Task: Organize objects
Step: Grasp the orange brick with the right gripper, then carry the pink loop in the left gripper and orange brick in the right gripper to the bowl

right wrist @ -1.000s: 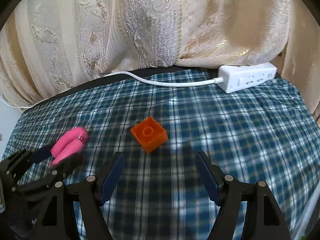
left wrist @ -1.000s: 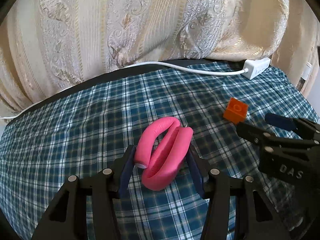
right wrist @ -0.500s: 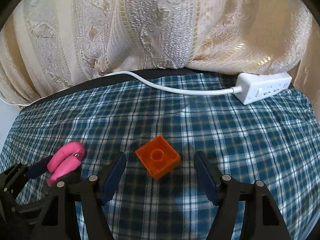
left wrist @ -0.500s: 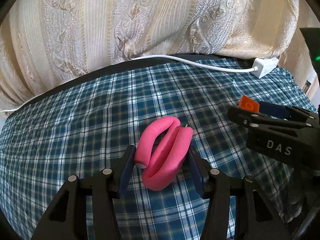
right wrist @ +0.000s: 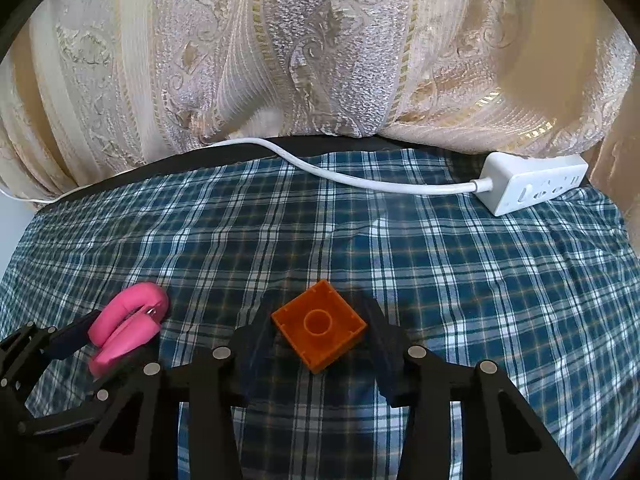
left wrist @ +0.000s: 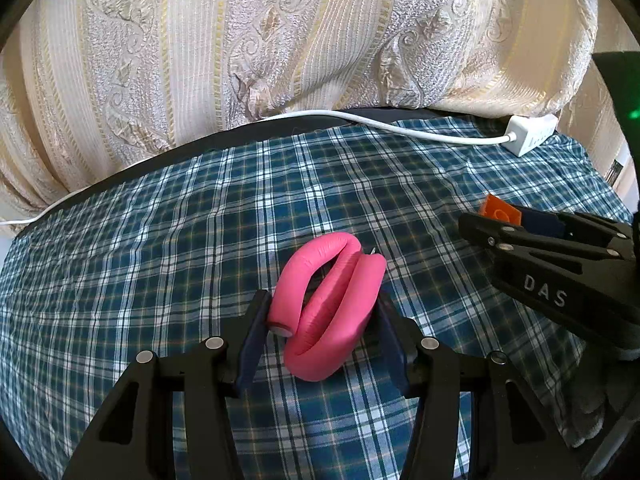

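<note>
- checked cloth (right wrist: 460, 280): both objects lie on it, the orange brick at 3 o'clock of the pink roll.
- left gripper (left wrist: 320, 320): stays clamped on the pink foam roll (left wrist: 328, 312).
- right gripper (right wrist: 318, 334): my fingers have just closed onto the orange brick (right wrist: 319, 325), so i judge it ready to lift.

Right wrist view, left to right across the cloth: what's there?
left gripper → pink foam curler held in it → orange brick between the right gripper fingers → white power strip at far right.
</note>
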